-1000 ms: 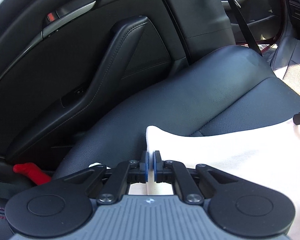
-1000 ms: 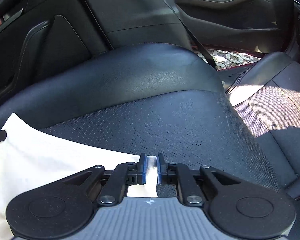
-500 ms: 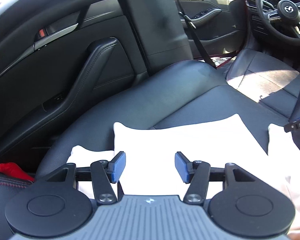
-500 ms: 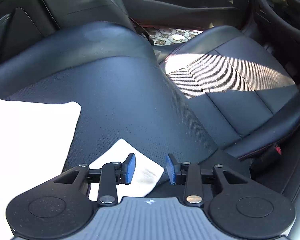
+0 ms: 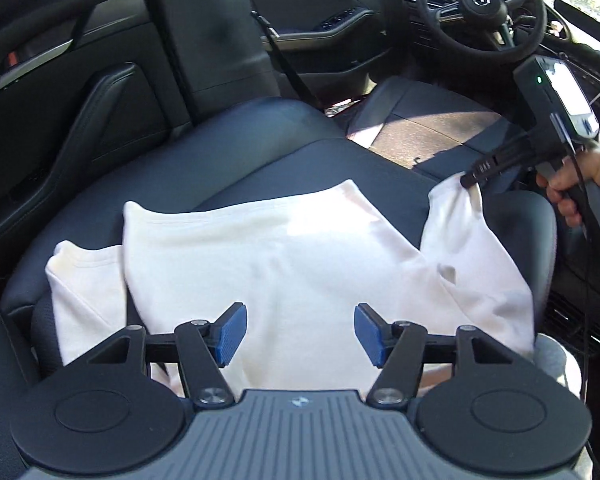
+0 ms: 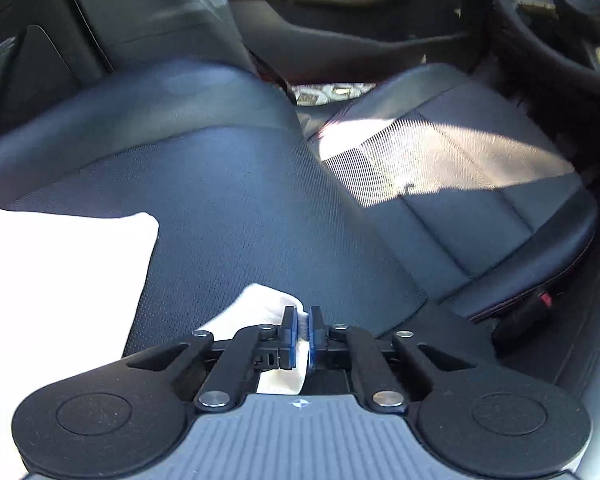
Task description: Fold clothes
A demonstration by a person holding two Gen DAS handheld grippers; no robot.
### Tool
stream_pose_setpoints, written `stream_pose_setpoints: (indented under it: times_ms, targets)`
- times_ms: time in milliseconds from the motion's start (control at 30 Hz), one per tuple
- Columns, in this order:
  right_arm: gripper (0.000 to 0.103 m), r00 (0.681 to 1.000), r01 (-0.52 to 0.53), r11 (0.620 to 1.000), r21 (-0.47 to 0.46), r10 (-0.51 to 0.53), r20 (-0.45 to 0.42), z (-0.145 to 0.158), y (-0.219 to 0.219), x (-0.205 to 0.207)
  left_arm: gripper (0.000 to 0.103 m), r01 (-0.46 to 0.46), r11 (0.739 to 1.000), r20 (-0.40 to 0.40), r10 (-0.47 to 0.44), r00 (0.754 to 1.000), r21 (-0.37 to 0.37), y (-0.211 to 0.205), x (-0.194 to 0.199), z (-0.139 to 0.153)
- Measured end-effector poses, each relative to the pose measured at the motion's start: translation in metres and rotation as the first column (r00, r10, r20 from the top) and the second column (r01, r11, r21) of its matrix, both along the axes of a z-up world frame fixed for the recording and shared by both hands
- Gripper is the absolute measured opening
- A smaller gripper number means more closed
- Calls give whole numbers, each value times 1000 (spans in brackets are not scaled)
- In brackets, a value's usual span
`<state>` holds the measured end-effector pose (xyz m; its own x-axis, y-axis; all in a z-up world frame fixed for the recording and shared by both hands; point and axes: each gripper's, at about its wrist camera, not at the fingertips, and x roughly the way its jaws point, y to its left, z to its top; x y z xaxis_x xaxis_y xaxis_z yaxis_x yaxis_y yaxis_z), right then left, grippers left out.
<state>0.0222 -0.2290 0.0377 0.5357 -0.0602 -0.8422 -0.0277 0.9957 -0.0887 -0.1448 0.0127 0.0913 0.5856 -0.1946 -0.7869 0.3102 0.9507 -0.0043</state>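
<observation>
A white T-shirt lies on the black car seat, its lower part folded up over the body. The left sleeve sticks out at the left. My left gripper hovers over the near part of the shirt; its jaws are opening, with nothing pinched between the blue pads. My right gripper is shut on the tip of the right sleeve. From the left wrist view that right gripper holds the sleeve raised at the shirt's right side.
A person's hand grips the right tool's handle. To the right are the driver's seat and the steering wheel. A door panel and seat belt bound the far side.
My left gripper let go of the folded hem, opened wide and drew back. My right gripper released the hem, opened, shifted to the right sleeve and shut on it.
</observation>
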Motion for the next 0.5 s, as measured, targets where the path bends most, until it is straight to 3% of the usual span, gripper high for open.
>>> stream_pose_setpoints:
  times_ms: [267, 400, 500]
  targets:
    - [6, 984, 27, 966, -256, 19, 176, 83, 9, -40, 59, 149, 987, -39, -151, 988, -55, -14, -17, -11]
    - [6, 982, 78, 942, -327, -16, 188, 80, 2, -49, 59, 192, 979, -45, -196, 980, -70, -12, -25, -13]
    - [6, 990, 93, 933, -348, -49, 131, 56, -5, -50, 59, 204, 976, -48, -208, 977, -77, -7, -28, -13]
